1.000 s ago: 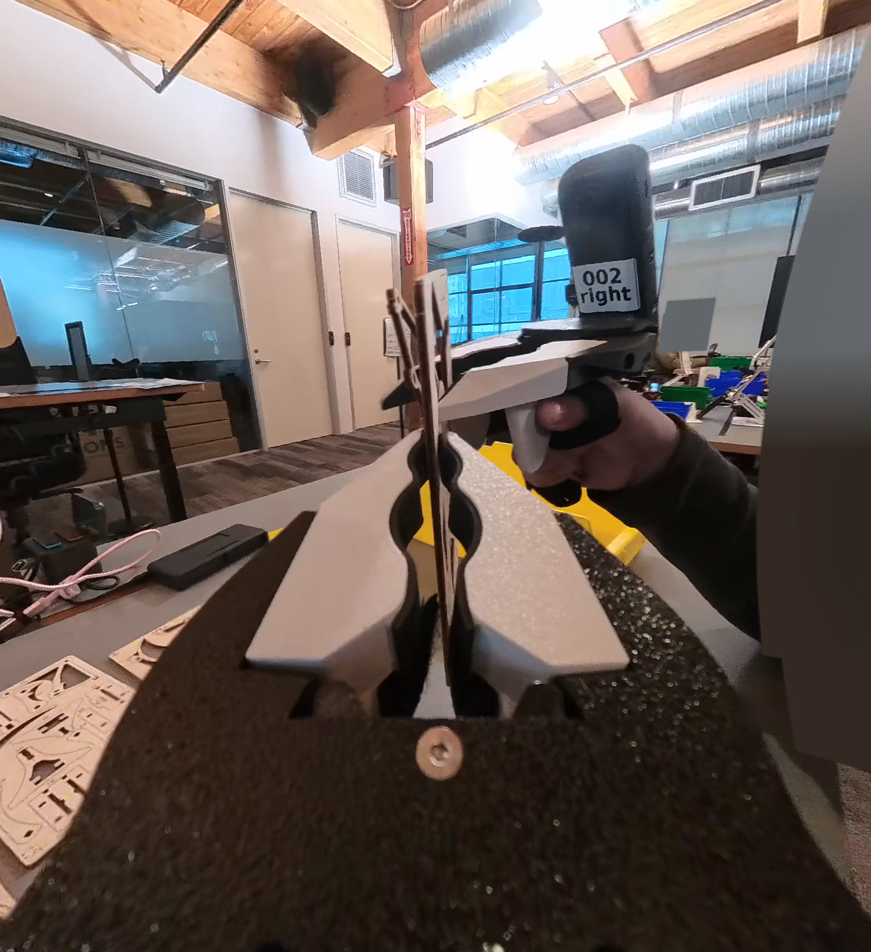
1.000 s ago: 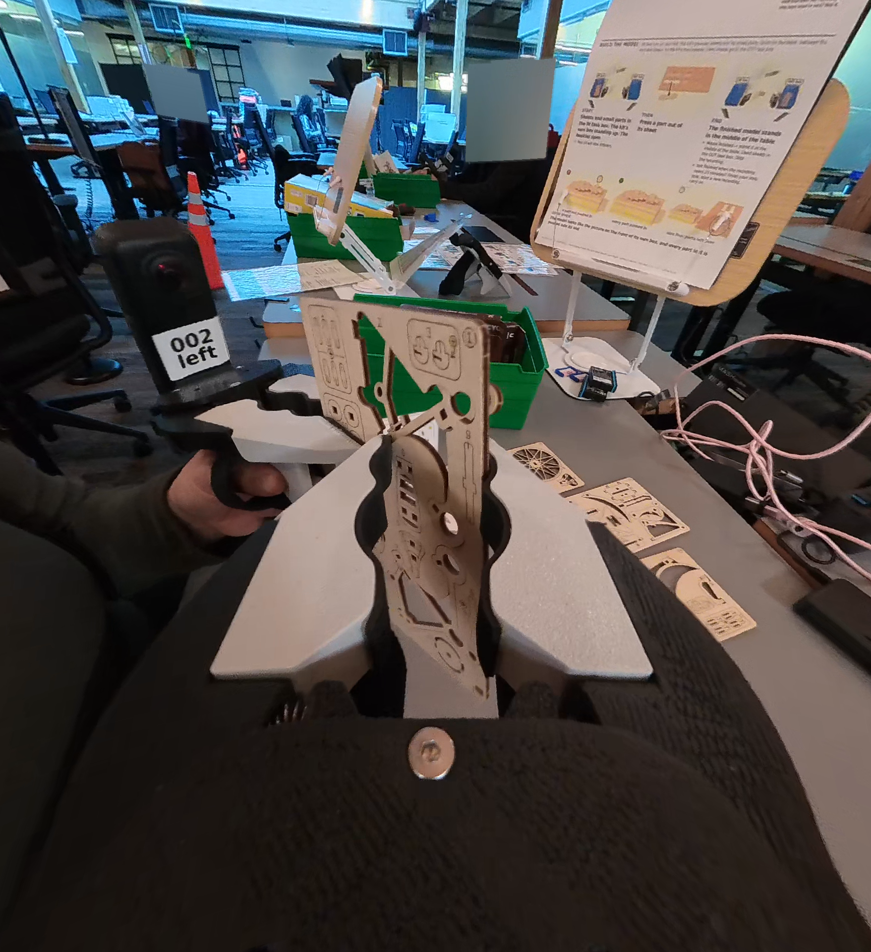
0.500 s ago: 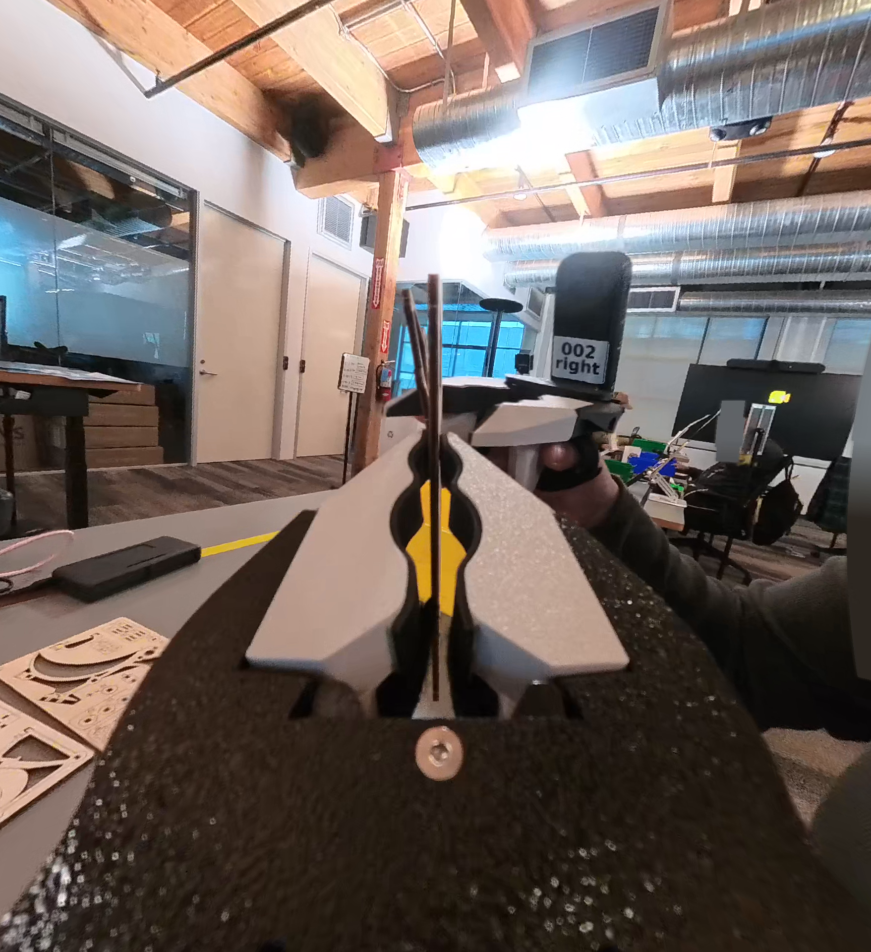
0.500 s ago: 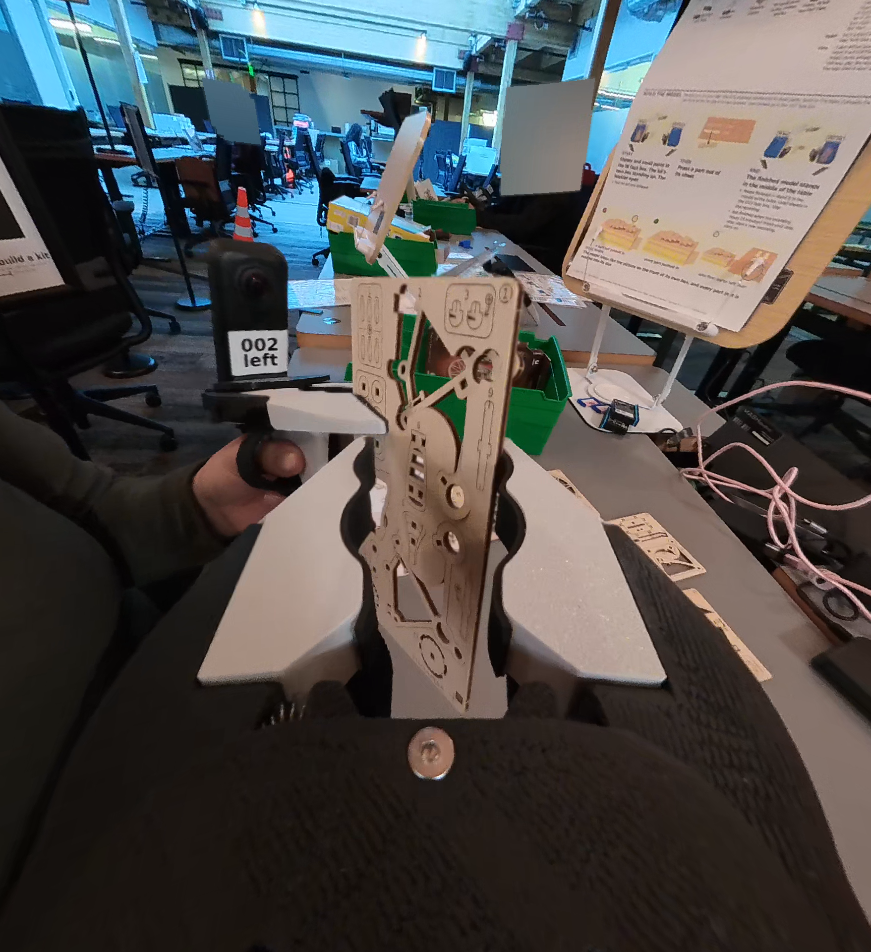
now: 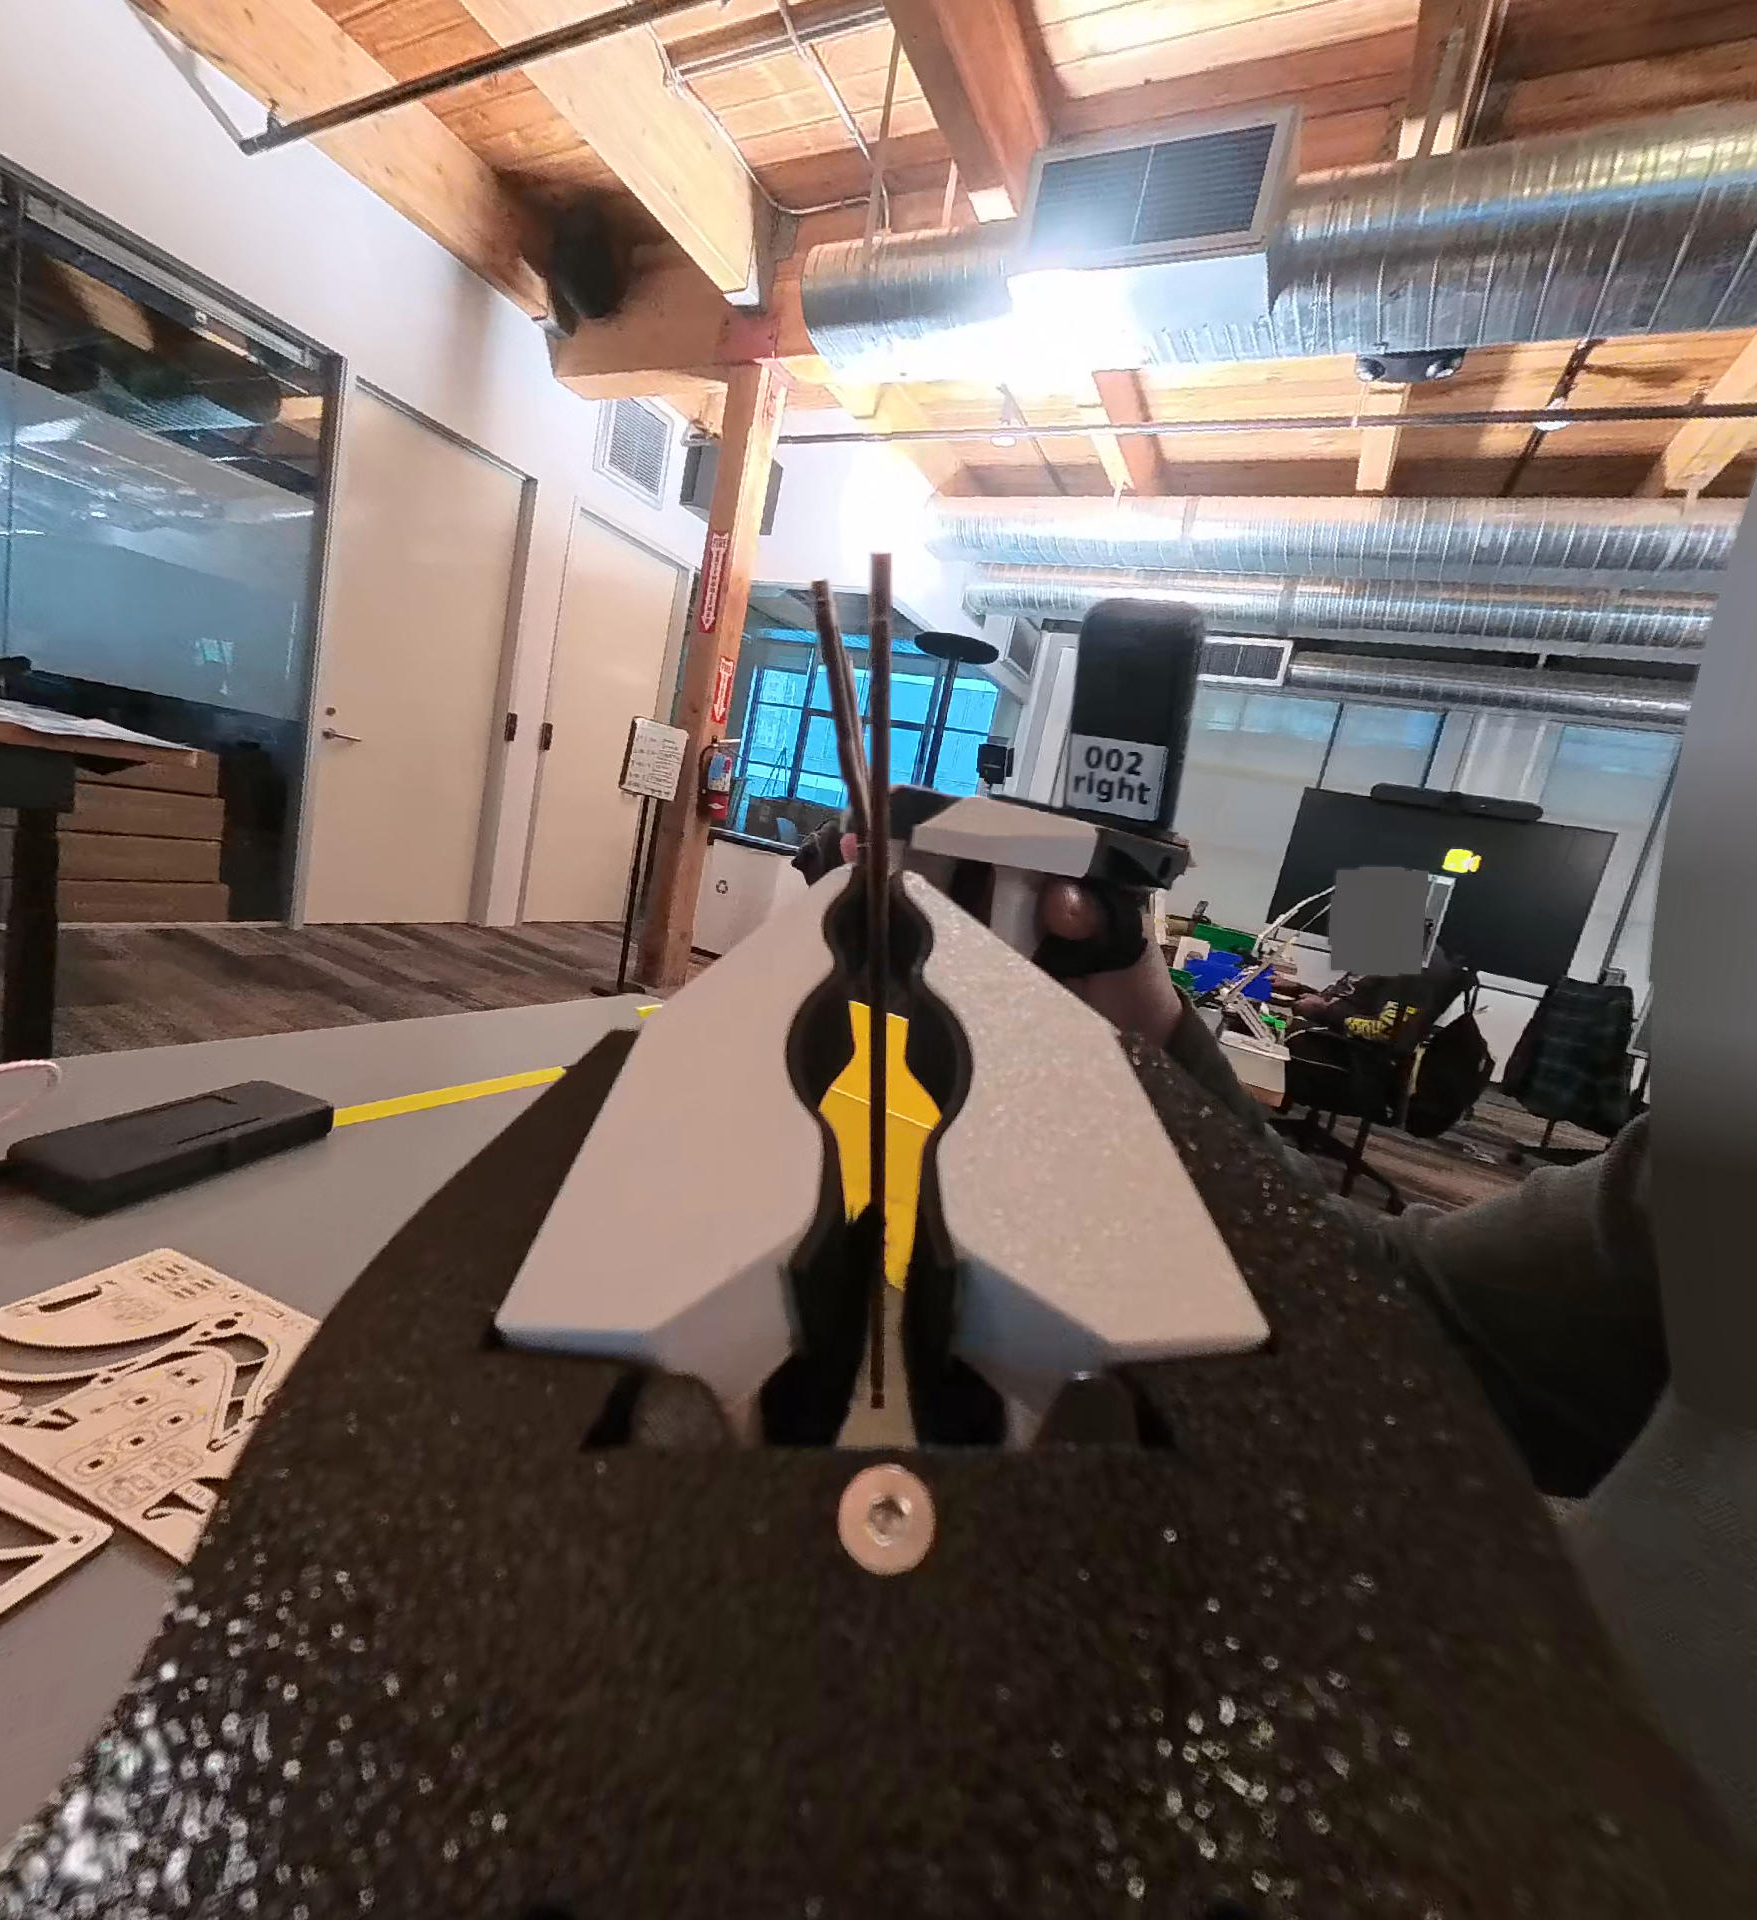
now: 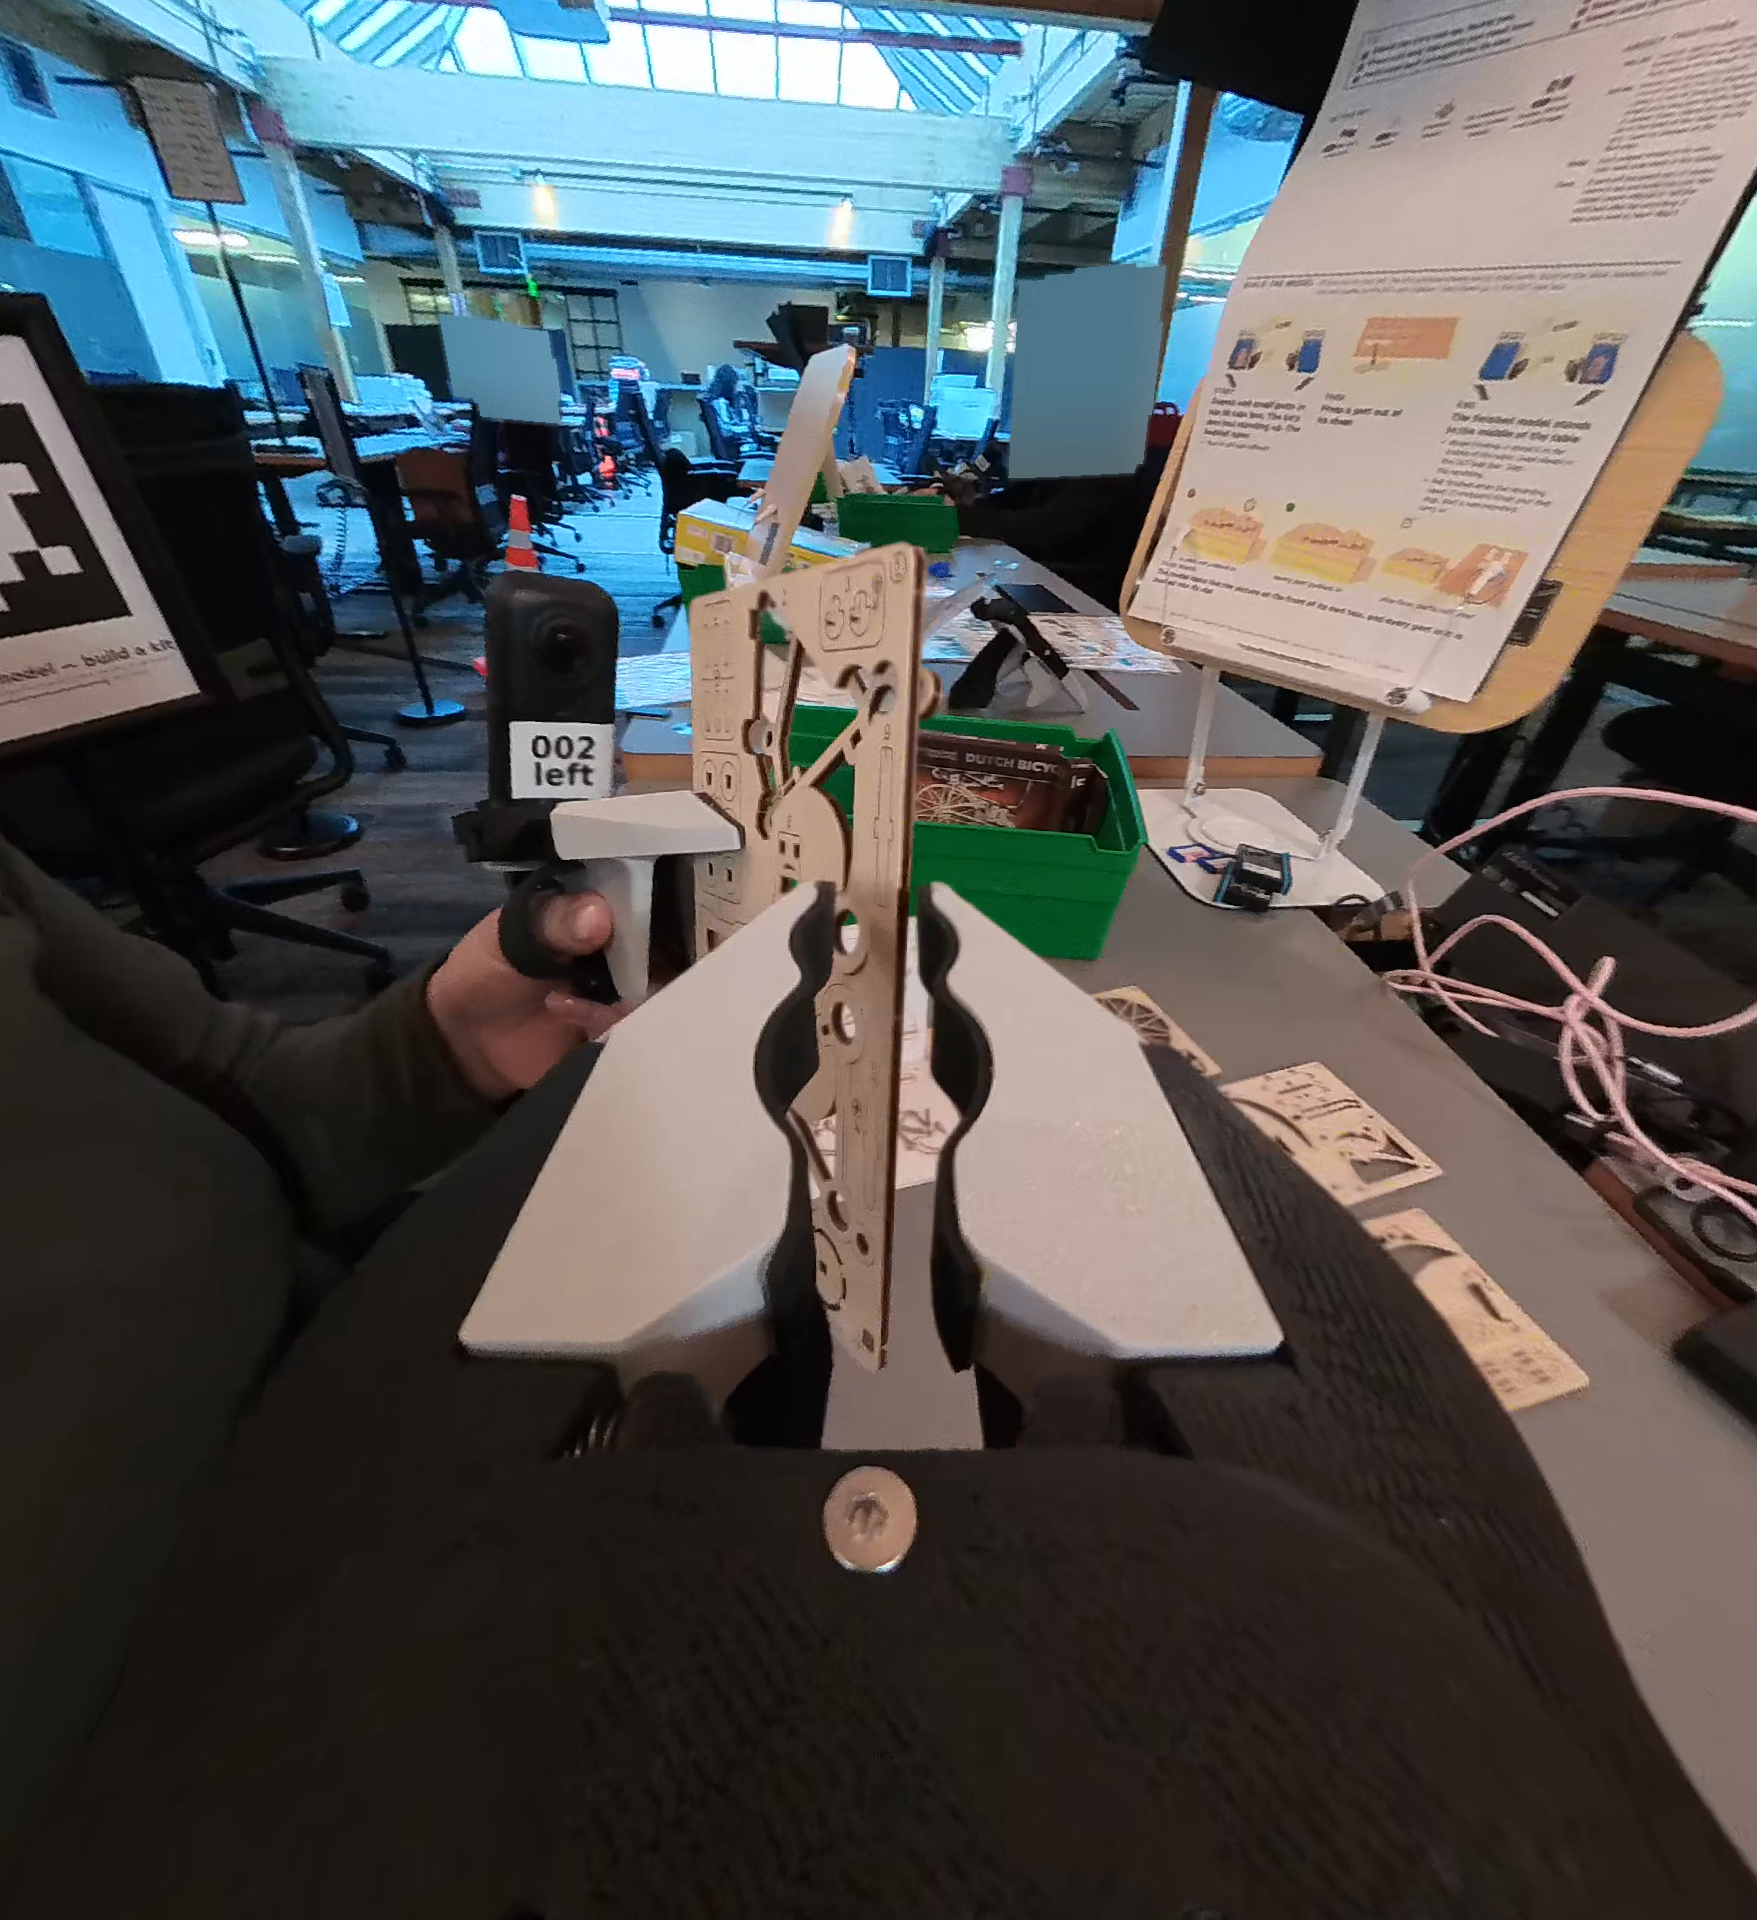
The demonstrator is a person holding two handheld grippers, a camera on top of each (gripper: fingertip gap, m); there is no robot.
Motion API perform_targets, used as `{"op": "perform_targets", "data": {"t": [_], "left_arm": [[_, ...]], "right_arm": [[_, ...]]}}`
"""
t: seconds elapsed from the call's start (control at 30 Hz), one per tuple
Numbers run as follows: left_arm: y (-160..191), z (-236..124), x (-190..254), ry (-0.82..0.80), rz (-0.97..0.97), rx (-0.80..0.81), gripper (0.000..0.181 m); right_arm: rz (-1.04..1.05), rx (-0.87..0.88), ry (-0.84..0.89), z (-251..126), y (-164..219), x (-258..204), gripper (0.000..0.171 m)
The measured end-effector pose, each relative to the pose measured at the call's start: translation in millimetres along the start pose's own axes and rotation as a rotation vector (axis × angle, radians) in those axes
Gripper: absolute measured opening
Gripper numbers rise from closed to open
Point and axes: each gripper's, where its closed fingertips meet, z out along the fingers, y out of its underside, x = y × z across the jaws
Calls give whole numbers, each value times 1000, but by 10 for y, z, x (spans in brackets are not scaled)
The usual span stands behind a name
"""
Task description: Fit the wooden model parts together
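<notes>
A thin laser-cut wooden sheet (image 5: 879, 675) stands upright and edge-on between the fingers of my left gripper (image 5: 874, 883), which is shut on it. A second thin edge leans to its left; I cannot tell whether it is another sheet. In the right wrist view the same cut-out sheet (image 6: 869, 727) runs up through my right gripper (image 6: 876, 899), which is shut on it. The grippers face each other above the grey table (image 5: 386, 1195). The right gripper (image 5: 941, 831) shows just beyond the sheet, and the left gripper (image 6: 666, 821) touches the sheet's far left edge.
Several loose wooden part sheets (image 5: 115, 1382) lie flat on the table, also seen in the right wrist view (image 6: 1331, 1132). A black flat device (image 5: 167, 1127), a green bin (image 6: 1019, 862), pink cables (image 6: 1601, 1039) and an instruction board on a stand (image 6: 1425, 416) are nearby. Spacing between my two grippers at the tips: around 5 cm.
Both grippers have swung and tilted upward with the sheet still held. The sheet now shows more edge-on in the right wrist view.
</notes>
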Motion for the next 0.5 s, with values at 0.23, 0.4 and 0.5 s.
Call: {"op": "perform_targets", "data": {"t": [0.23, 0.4, 0.5], "left_arm": [[3, 6, 26, 12, -8, 3, 1], [10, 4, 26, 14, -14, 3, 0], [15, 2, 20, 15, -19, 5, 1]], "right_arm": [[-9, -57, -19, 30, 99, -21, 10], [-8, -64, -40, 19, 114, -29, 9], [17, -62, -95, 6, 118, -83, 18]]}}
